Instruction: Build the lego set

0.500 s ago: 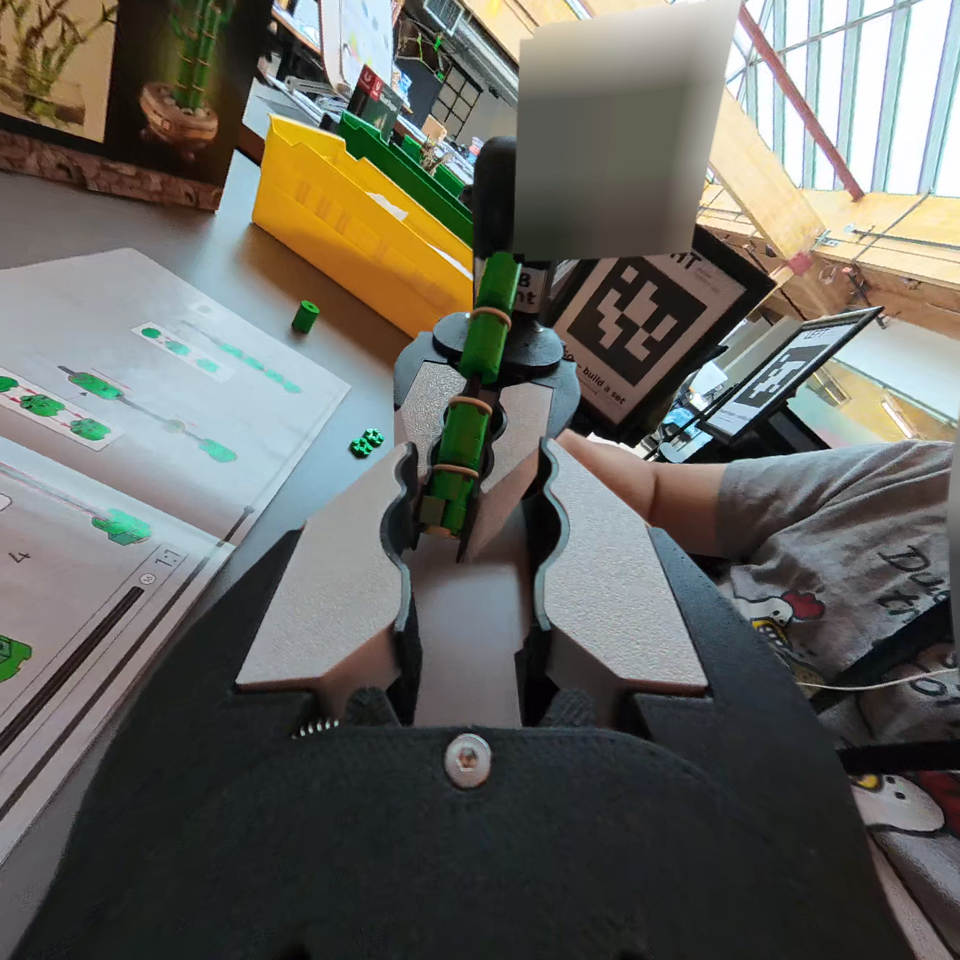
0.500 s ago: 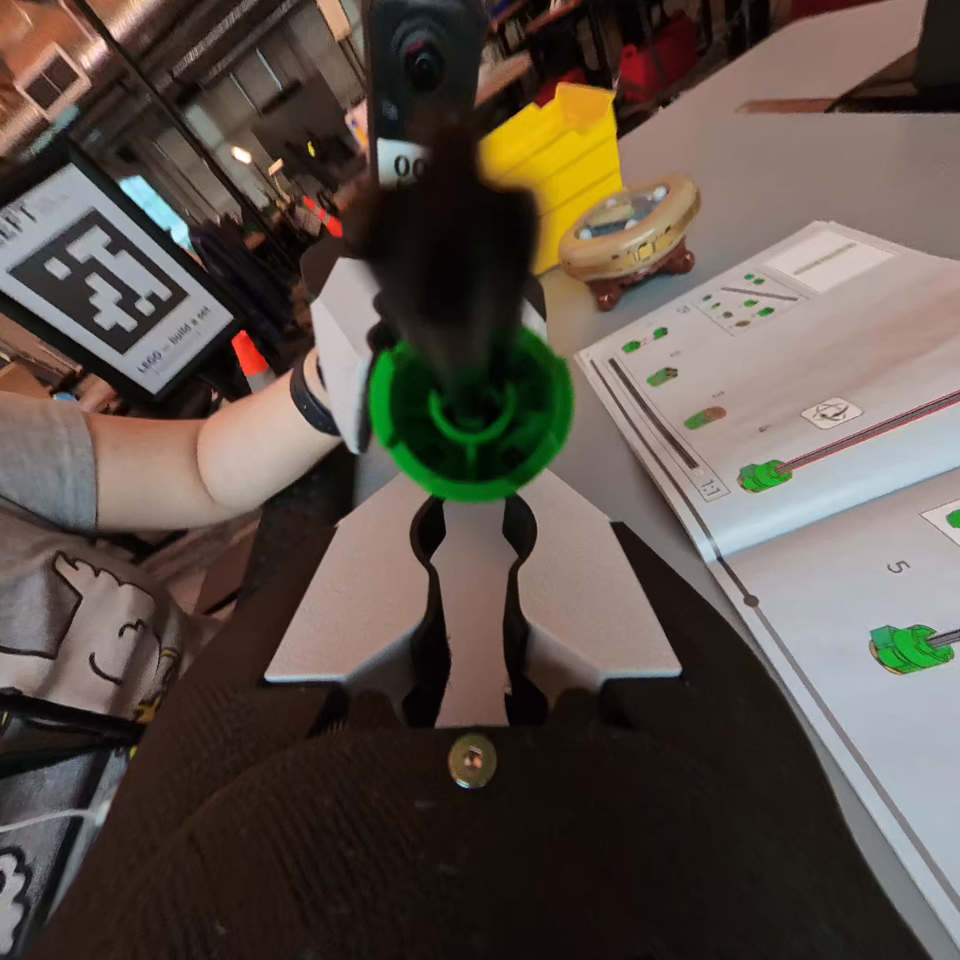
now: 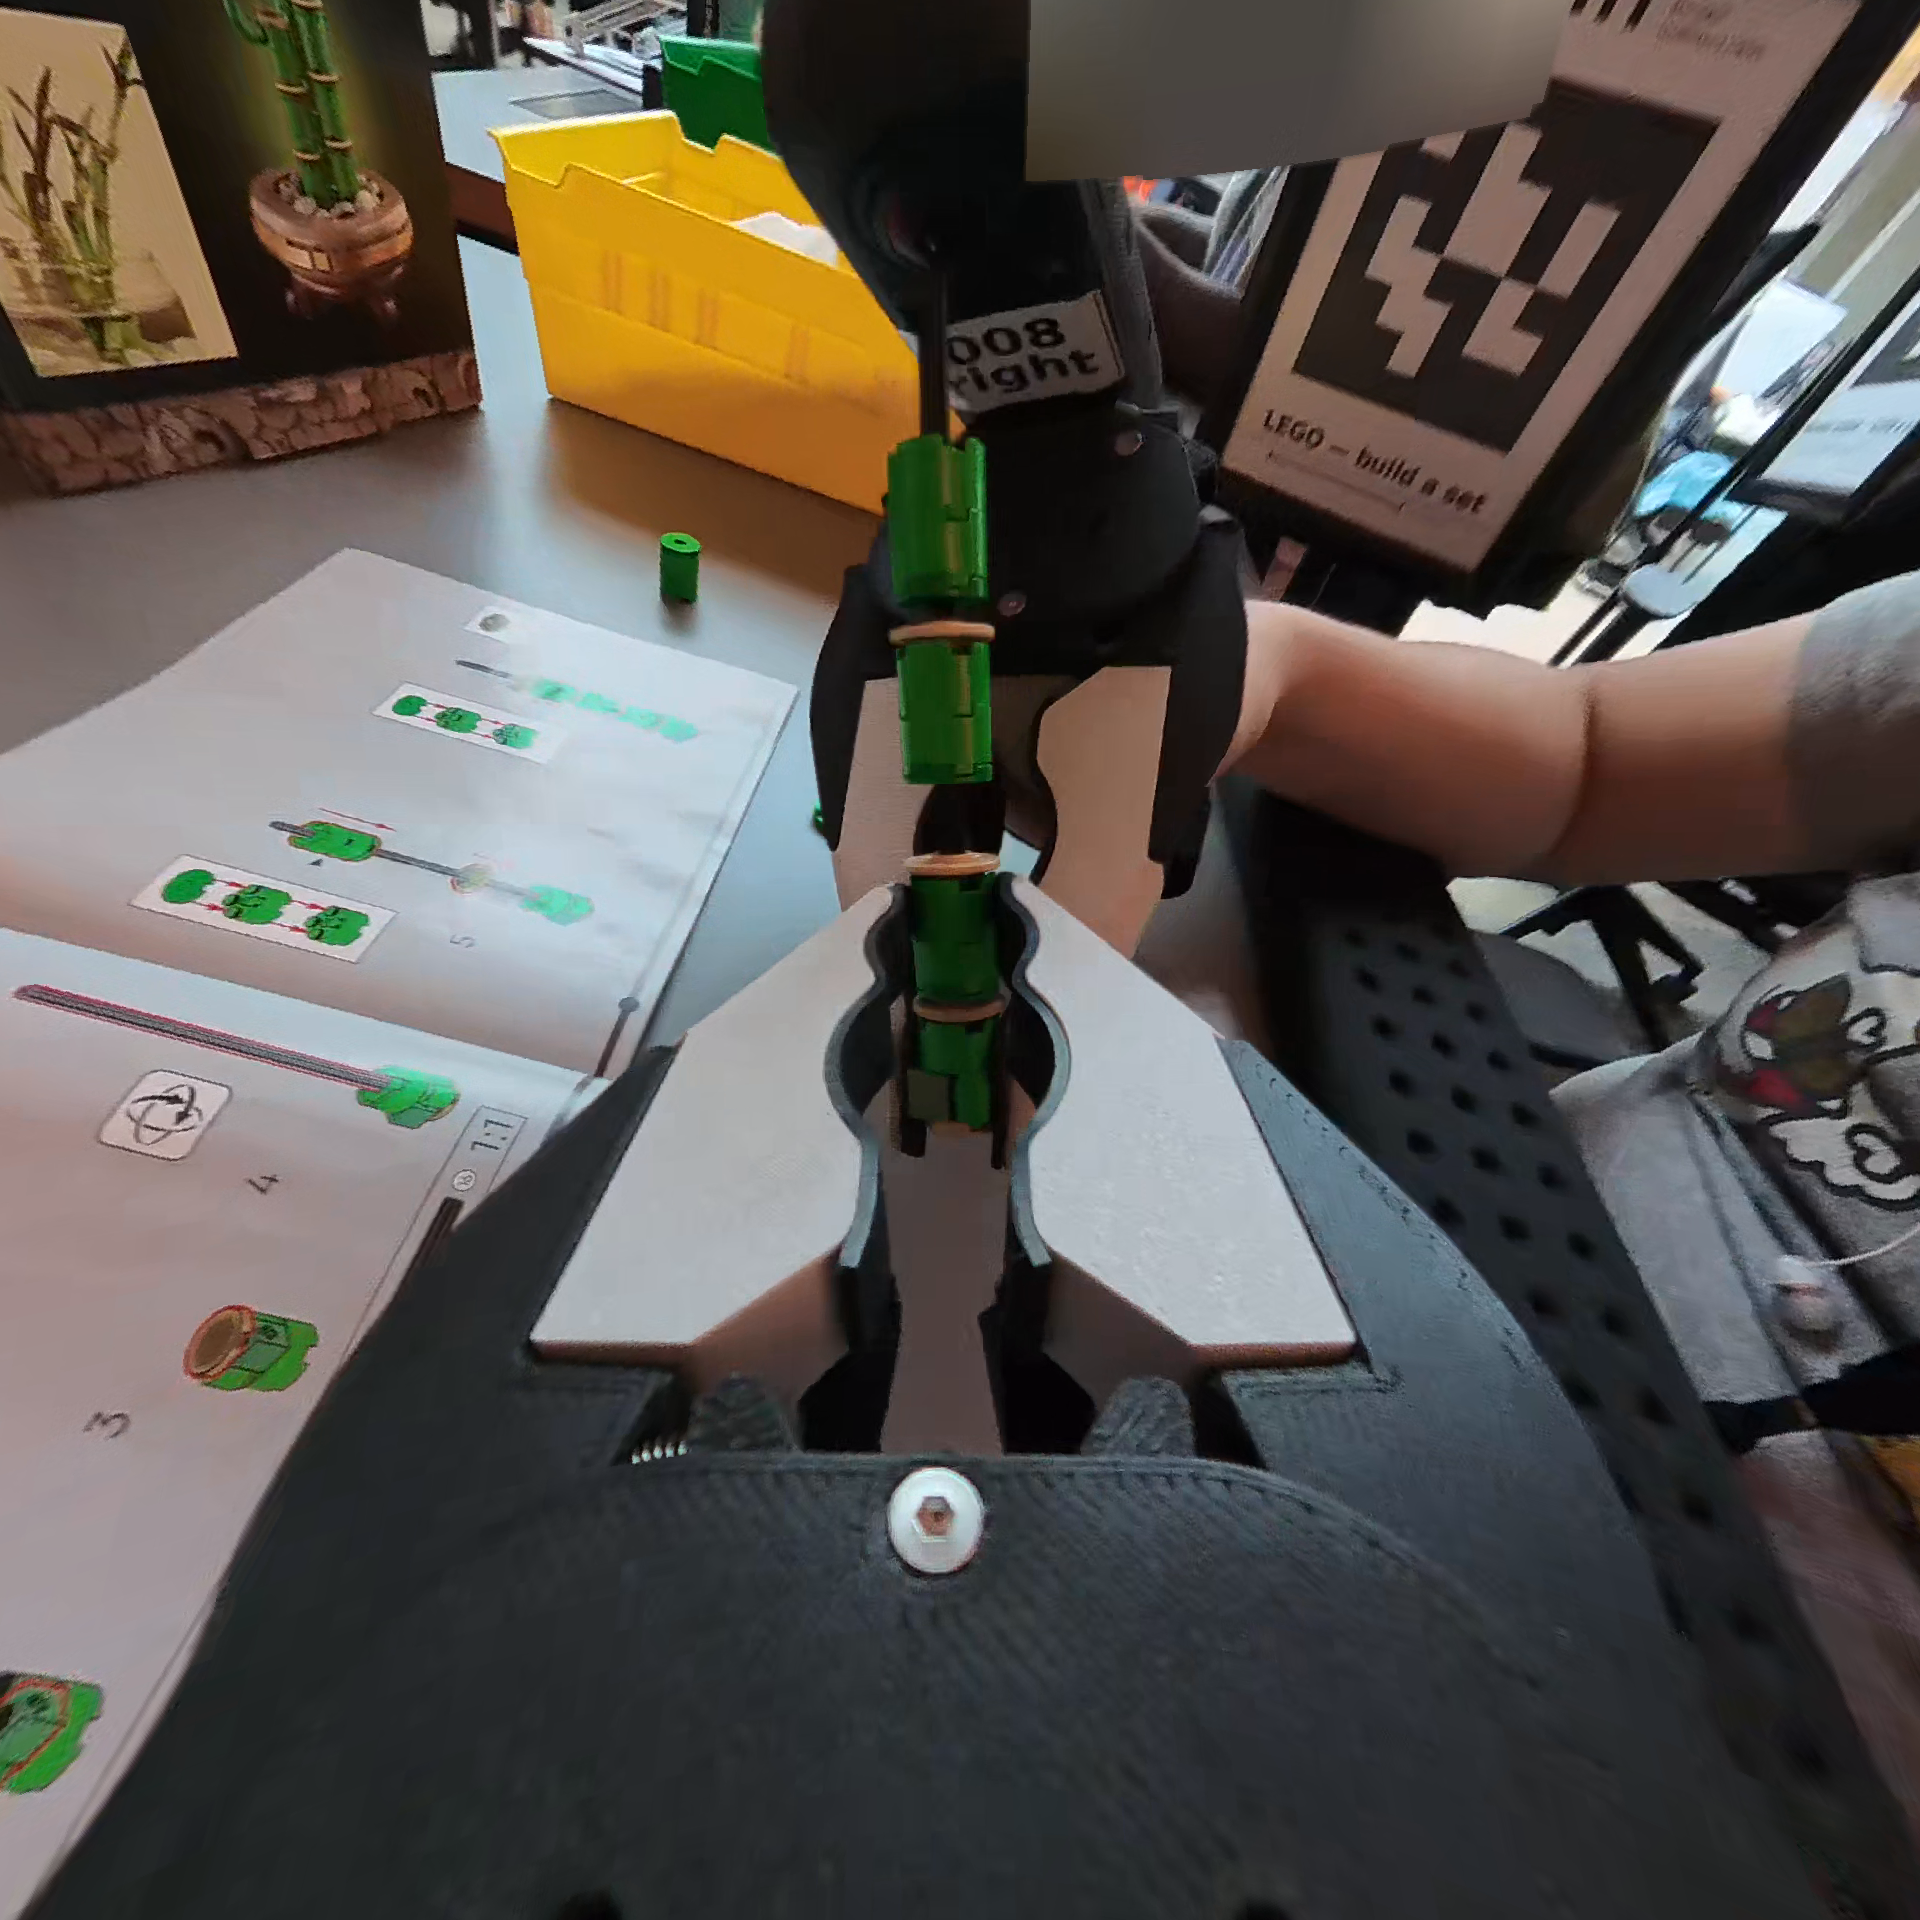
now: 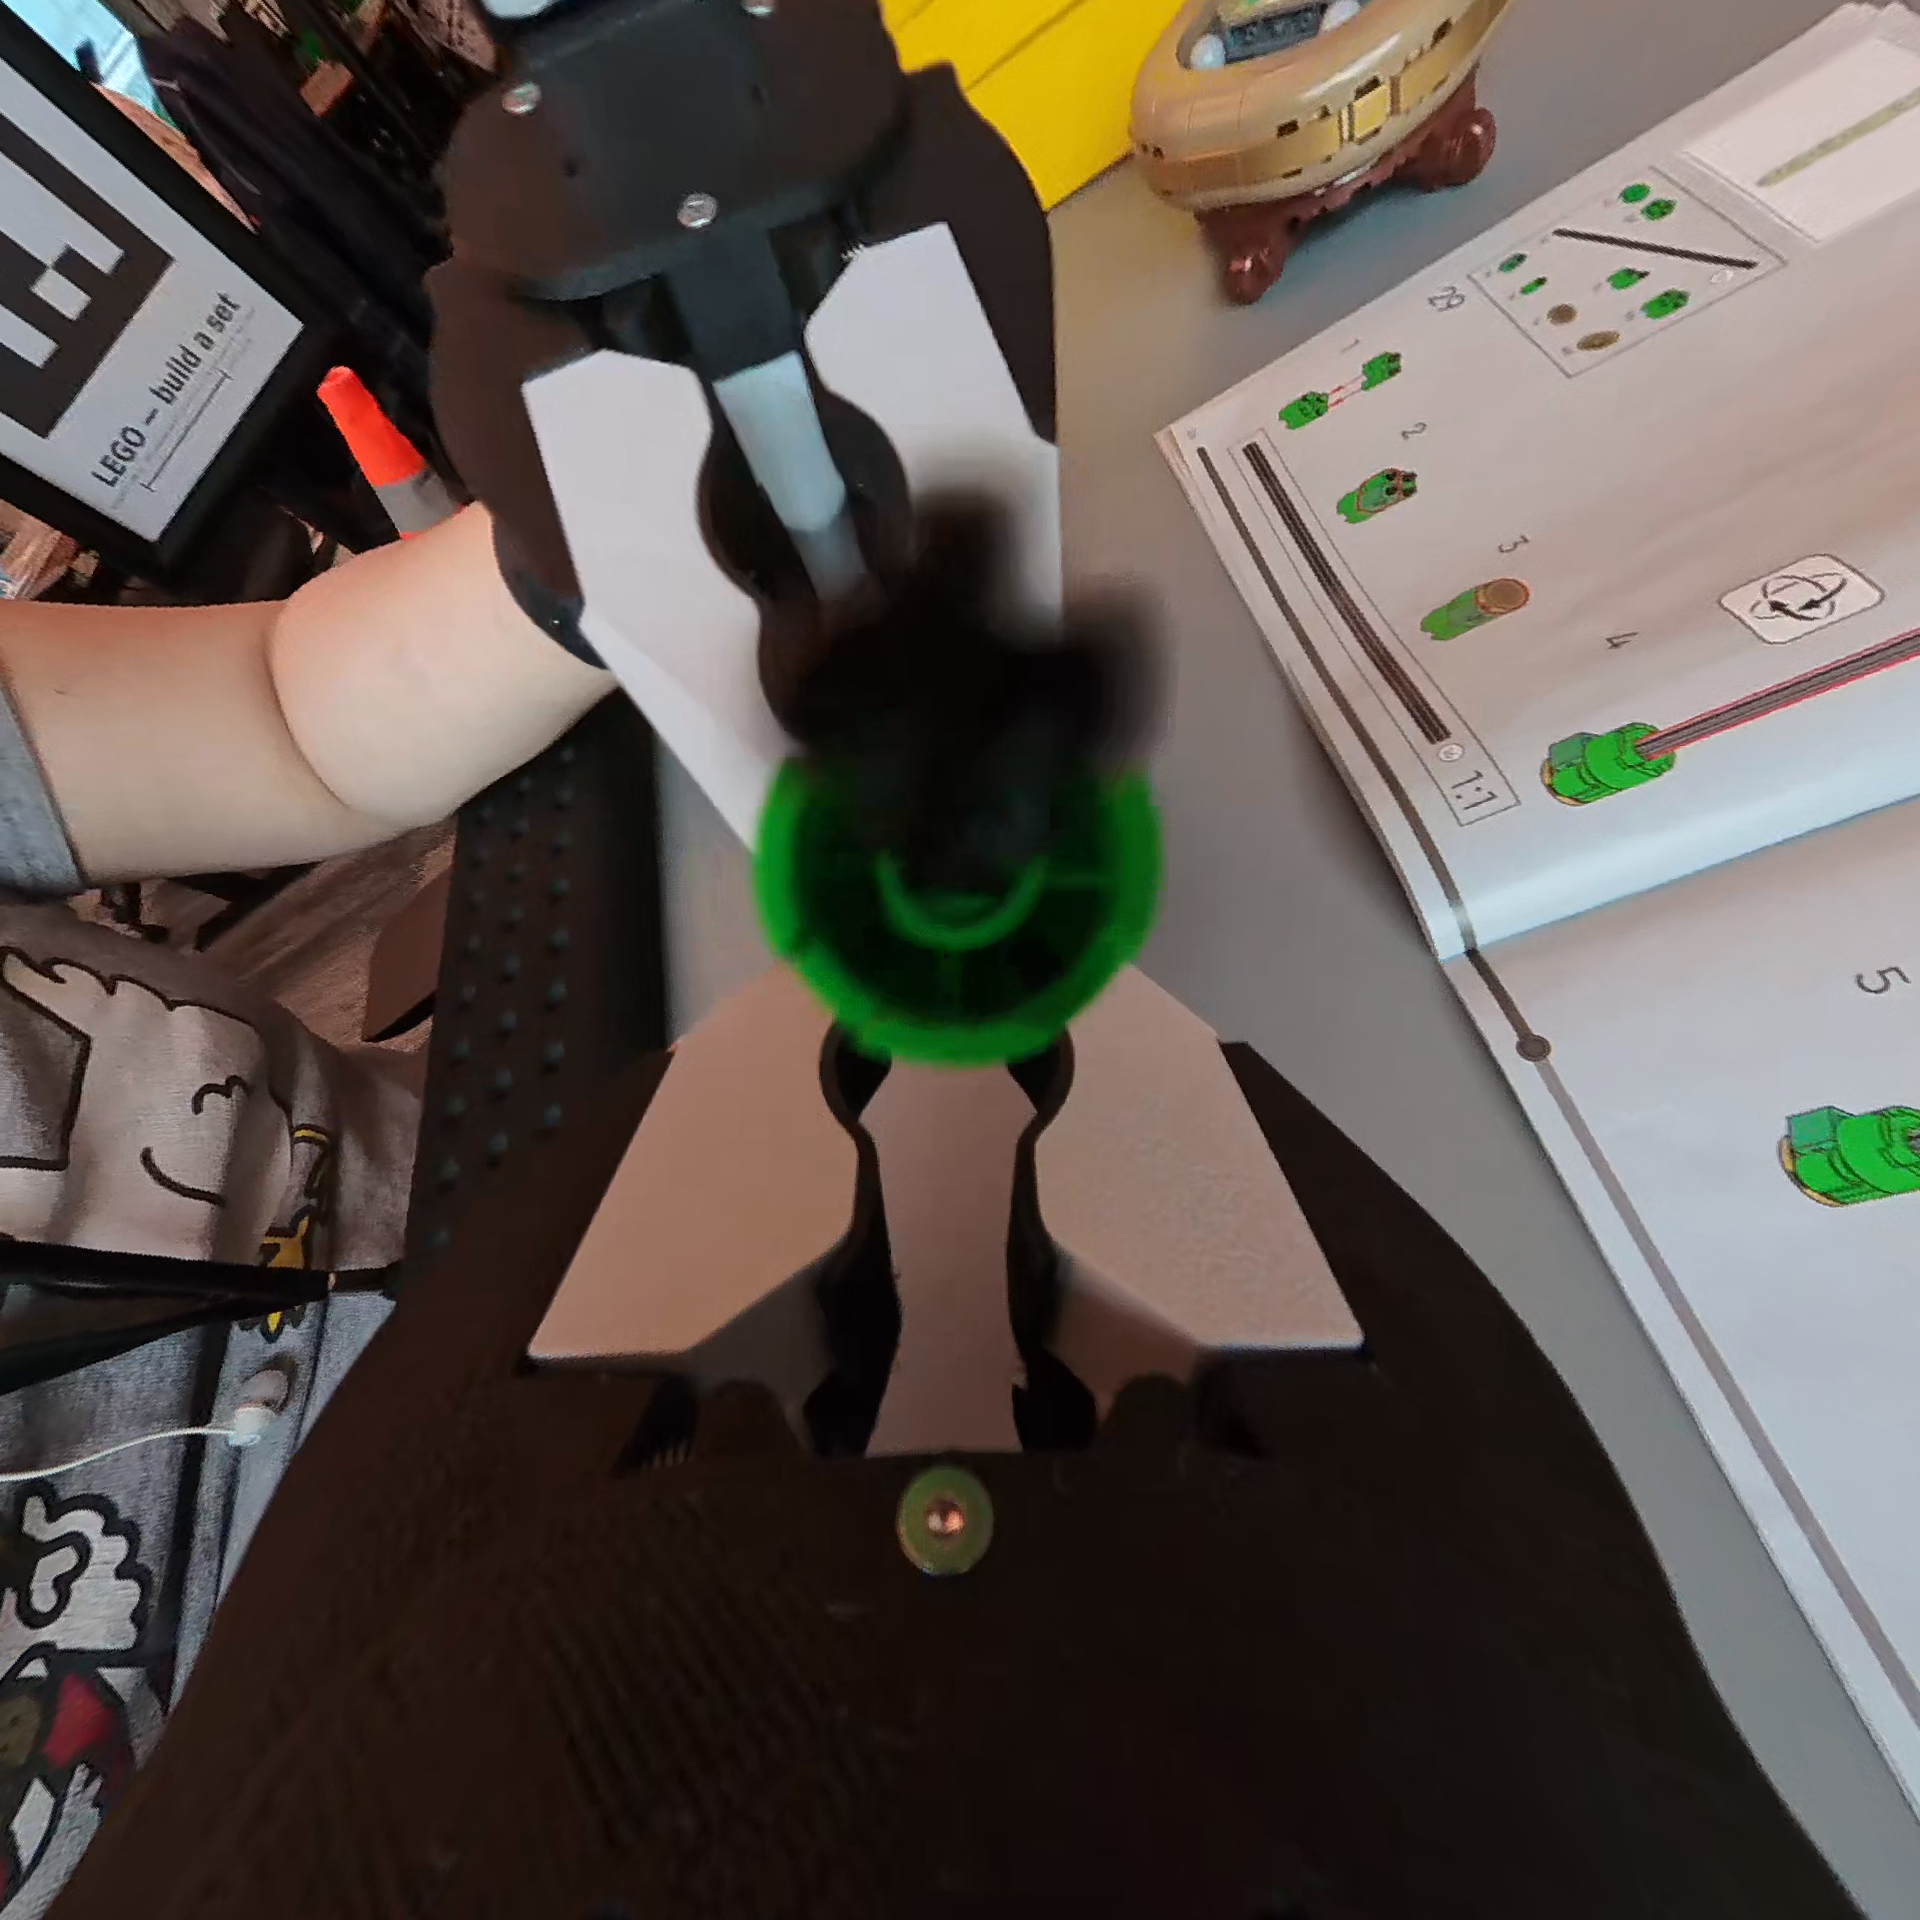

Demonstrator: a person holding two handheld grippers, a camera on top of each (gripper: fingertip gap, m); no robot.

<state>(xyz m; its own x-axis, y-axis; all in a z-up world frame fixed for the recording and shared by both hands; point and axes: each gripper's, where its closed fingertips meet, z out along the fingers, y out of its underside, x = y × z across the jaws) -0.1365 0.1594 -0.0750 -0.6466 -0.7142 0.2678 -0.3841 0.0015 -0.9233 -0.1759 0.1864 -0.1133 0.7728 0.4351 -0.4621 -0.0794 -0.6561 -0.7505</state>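
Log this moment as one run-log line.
left gripper: shut on bamboo stalk | right gripper: shut on stalk's far end | spare green cylinder: on table

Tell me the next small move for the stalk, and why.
Probably slide the upper green segments down the black rod with the right gripper: a gap of bare rod separates them from the lower stack clamped in the left gripper.
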